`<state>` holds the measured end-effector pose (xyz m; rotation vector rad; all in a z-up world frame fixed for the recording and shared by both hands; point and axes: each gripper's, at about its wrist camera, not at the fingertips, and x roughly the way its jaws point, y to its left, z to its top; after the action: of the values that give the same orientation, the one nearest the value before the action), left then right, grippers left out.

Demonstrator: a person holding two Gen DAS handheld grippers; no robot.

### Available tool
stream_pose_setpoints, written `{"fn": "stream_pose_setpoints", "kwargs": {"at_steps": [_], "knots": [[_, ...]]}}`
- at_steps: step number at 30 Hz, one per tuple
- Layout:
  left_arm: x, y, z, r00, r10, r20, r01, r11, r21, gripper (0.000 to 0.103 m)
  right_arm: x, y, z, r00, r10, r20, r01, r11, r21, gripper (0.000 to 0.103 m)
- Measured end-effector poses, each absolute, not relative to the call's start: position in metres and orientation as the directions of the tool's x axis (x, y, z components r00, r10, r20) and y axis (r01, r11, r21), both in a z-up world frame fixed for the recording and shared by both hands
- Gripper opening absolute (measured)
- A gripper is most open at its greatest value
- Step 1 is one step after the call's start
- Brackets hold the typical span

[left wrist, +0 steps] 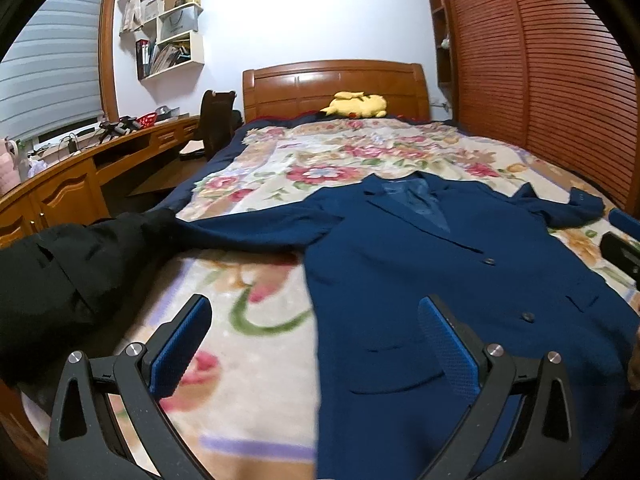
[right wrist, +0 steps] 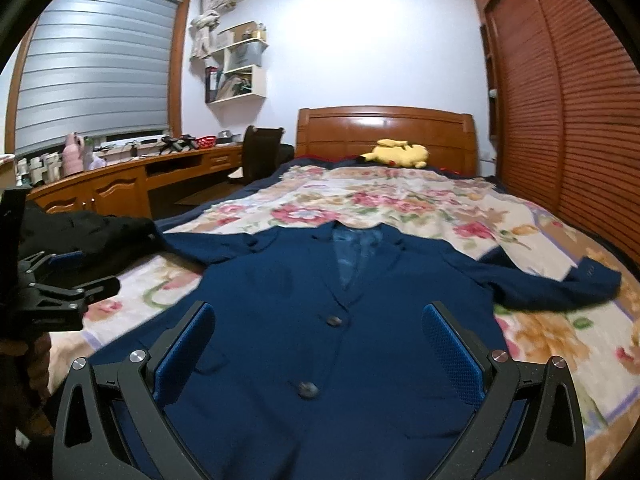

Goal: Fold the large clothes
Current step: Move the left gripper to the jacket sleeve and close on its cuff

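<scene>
Two tongs [left wrist: 316,344] [right wrist: 320,350] agape over blue jacket [left wrist: 440,264], black garment [left wrist: 72,268] beside sleeve, yellow plush [left wrist: 356,105] far.

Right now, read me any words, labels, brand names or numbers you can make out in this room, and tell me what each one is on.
None can be read.
Grey bag on the wall shelf: faint print, too small and blurred.
Binders and books on that shelf: spines too small.
Blue jacket: no label or tag shows.
Left gripper and right gripper, both open: no markings visible.
</scene>
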<state>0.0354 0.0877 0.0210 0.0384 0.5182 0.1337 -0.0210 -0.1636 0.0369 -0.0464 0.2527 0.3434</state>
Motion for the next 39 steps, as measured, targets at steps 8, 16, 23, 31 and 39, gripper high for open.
{"fn": "stream_pose_setpoints", "kwargs": {"at_steps": [8,16,23,31,39], "knots": [[0.068,0.114,0.026,0.833,0.171,-0.526,-0.143,0.985,0.094,0.103,0.014,-0.141,0.050,0.888,0.363,-0.283,-0.391,0.919,-0.046,0.103],[0.100,0.142,0.017,0.802,0.163,-0.575,-0.166,0.985,0.048,0.103,0.051,-0.135,0.047,0.868,0.372,-0.328,-0.408,0.912,-0.044,0.103],[0.131,0.168,0.010,0.788,0.145,-0.599,-0.180,0.984,0.001,0.103,0.075,-0.129,0.046,0.848,0.398,-0.350,-0.438,0.898,-0.038,0.103],[0.170,0.189,-0.006,0.763,0.164,-0.625,-0.208,0.978,0.002,0.103,0.088,-0.123,0.037,0.808,0.415,-0.417,-0.472,0.881,-0.037,0.103],[0.207,0.213,-0.020,0.720,0.154,-0.676,-0.228,0.973,-0.021,0.103,0.092,-0.111,0.046,0.799,0.418,-0.433,-0.478,0.878,-0.035,0.103]]}}
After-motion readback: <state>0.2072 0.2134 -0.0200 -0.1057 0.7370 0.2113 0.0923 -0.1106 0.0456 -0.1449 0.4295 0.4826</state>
